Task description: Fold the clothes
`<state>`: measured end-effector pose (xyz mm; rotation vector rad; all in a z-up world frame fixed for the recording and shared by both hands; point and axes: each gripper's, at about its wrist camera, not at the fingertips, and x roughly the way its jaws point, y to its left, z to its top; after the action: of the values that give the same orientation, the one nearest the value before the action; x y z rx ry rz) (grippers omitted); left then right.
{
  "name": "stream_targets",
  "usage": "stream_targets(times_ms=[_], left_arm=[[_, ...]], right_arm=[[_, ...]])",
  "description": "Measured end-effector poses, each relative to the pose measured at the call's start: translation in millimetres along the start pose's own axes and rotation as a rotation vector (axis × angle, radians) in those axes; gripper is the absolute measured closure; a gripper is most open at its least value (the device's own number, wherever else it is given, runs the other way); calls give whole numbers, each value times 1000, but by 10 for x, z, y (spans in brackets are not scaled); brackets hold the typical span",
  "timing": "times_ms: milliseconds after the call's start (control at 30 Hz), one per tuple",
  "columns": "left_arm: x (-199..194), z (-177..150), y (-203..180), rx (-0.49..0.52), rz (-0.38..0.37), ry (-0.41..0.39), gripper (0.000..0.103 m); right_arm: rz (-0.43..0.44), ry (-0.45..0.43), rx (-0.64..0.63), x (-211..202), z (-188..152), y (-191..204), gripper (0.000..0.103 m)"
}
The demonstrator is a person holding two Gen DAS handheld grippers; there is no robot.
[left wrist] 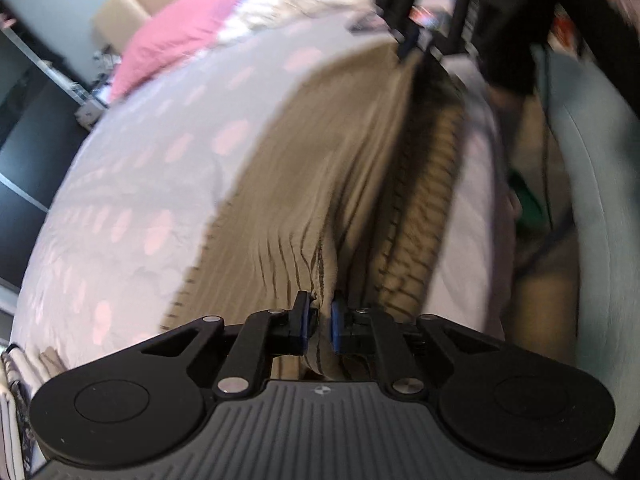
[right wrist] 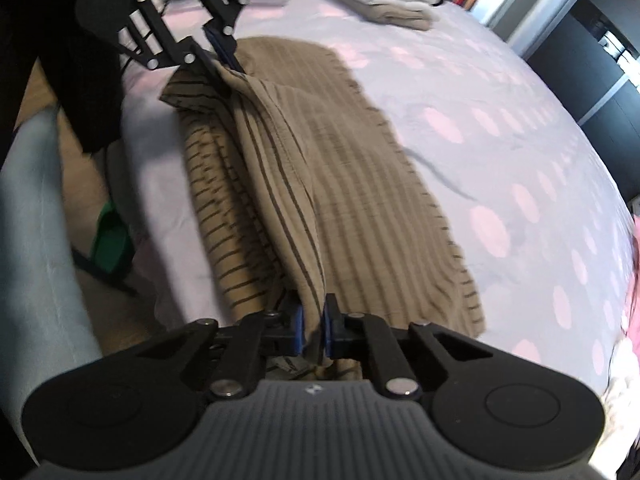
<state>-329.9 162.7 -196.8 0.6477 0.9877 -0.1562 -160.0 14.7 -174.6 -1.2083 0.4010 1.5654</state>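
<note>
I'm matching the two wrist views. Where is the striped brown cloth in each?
Left wrist: the cloth runs up the centre from the left gripper.
Right wrist: the cloth runs from the right gripper to upper left.
Shared landmark: the dotted bedsheet.

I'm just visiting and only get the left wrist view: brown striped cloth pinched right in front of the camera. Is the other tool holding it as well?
Observer: Yes. The right gripper has its jaws shut on an edge of the striped cloth, and a raised fold runs from it to the left gripper.
Operator: Is anything folded already?
Observer: A pile of folded clothes sits on the dotted bedspread, beyond the left gripper.
</note>
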Motion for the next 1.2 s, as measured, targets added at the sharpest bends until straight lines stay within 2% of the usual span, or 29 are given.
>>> stream_targets(times_ms=[133, 233, 300, 333, 367, 433, 500, 567, 633, 800, 833, 900, 933, 967, 1033, 1100, 1167, 1200], left_arm=[[99, -44, -126, 53, -23, 45, 95], [125, -76, -110, 28, -36, 63, 94], [83, -80, -69, 0, -37, 56, 93], [46, -79, -41, -23, -44, 48, 89], [8, -77, -11, -48, -52, 40, 84], [-78, -76, 64, -102, -70, 21, 80], [-180, -79, 169, -167, -90, -6, 73], [-295, -93, 304, -235, -92, -47, 52], [-415, -116, 446, -316, -84, -103, 49], [-562, -190, 832, -615, -144, -230, 49], [-518, -191, 874, -673, -152, -225, 51], [-414, -184, 953, -783, -167, -203, 61], [-362, -181, 992, -838, -175, -192, 73], [-316, -172, 1002, -862, -179, -172, 80], [-227, -151, 1011, -897, -186, -130, 82], [-217, -140, 891, -881, -187, -98, 87], [-213, -118, 779, -858, -192, -88, 90], [-209, -156, 712, -854, -196, -84, 90]], right_arm=[[7, 44, -97, 117, -46, 166, 93], [3, 50, -144, 127, -76, 242, 93], [7, 41, -129, 74, -62, 216, 91], [9, 39, -117, 35, -50, 196, 89], [10, 34, -103, -4, -44, 175, 79], [11, 25, -70, -85, -30, 131, 66], [22, 5, -20, -197, -33, 40, 66], [43, -26, 55, -345, -51, -81, 66], [48, -64, 146, -479, -85, -229, 64], [73, -164, 420, -711, -170, -573, 66], [67, -172, 478, -705, -189, -616, 66], [35, -168, 573, -634, -190, -636, 76], [10, -155, 617, -571, -178, -626, 78], [-16, -128, 674, -484, -171, -621, 79], [-27, -90, 824, -338, -201, -622, 79], [22, -123, 973, -257, -272, -551, 80], [48, -141, 1023, -194, -282, -387, 82], [45, -138, 1005, -177, -264, -307, 85]])
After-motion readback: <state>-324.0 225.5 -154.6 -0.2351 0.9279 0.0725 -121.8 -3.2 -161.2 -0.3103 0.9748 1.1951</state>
